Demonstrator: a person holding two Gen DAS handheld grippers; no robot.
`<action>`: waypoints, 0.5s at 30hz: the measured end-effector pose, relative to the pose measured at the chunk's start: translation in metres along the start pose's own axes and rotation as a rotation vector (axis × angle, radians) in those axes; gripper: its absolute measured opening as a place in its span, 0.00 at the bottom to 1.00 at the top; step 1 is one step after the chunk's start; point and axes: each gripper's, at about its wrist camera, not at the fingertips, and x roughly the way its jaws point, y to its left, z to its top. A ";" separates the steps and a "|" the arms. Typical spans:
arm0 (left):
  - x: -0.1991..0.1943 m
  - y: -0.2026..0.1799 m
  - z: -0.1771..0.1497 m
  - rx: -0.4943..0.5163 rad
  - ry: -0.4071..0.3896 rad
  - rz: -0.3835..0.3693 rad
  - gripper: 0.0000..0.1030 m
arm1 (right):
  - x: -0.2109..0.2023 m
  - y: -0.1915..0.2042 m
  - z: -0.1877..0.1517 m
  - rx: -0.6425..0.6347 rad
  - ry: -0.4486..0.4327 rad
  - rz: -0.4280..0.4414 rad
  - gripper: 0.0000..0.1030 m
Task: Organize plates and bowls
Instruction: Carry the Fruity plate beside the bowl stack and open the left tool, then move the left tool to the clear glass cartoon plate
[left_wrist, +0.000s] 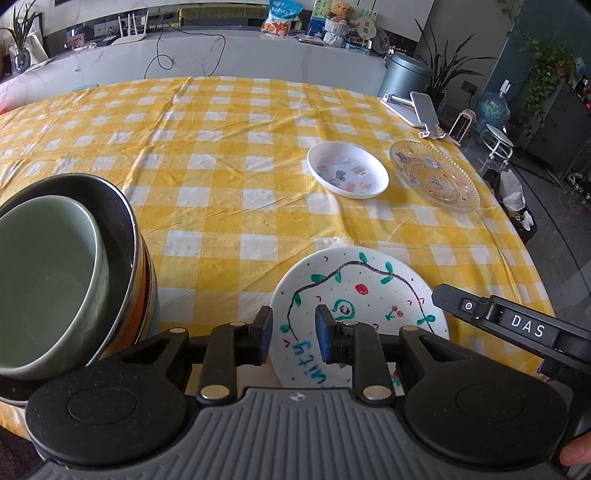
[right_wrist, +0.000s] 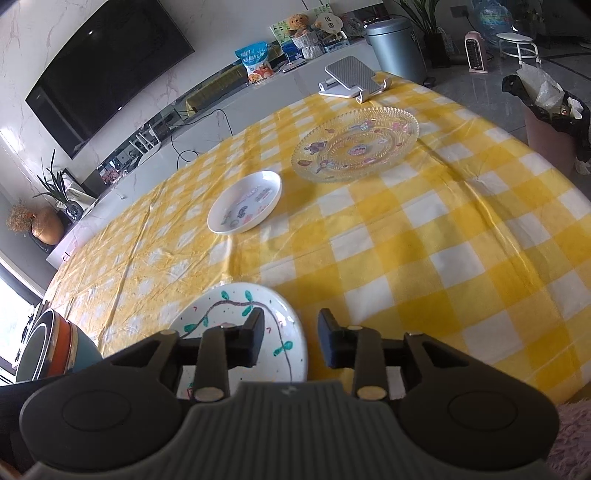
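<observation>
A white plate painted with green vines (left_wrist: 362, 295) lies at the table's near edge; it also shows in the right wrist view (right_wrist: 236, 314). My left gripper (left_wrist: 293, 334) is open over its left rim. My right gripper (right_wrist: 291, 338) is open over its right rim, and its finger shows in the left wrist view (left_wrist: 509, 325). A stack of nested bowls (left_wrist: 62, 280) with a green bowl on top stands at the near left; it also shows in the right wrist view (right_wrist: 55, 350). A small white dish with stickers (left_wrist: 347, 170) (right_wrist: 245, 201) and a clear glass plate (left_wrist: 434, 175) (right_wrist: 354, 142) lie farther back.
The table has a yellow checked cloth (left_wrist: 221, 155). A white phone stand (left_wrist: 417, 110) (right_wrist: 351, 79) sits at the far right corner. A grey bin (right_wrist: 397, 44) and a trash basket (right_wrist: 550, 114) stand on the floor beyond the table.
</observation>
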 end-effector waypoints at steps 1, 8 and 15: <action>-0.002 -0.002 0.000 0.004 -0.005 -0.011 0.31 | -0.002 -0.001 0.001 0.007 -0.008 -0.001 0.31; -0.008 -0.025 0.013 0.034 -0.018 -0.099 0.37 | -0.015 -0.002 0.008 0.019 -0.055 -0.044 0.32; -0.002 -0.051 0.042 0.078 -0.032 -0.134 0.37 | -0.022 -0.008 0.039 0.014 -0.100 -0.116 0.33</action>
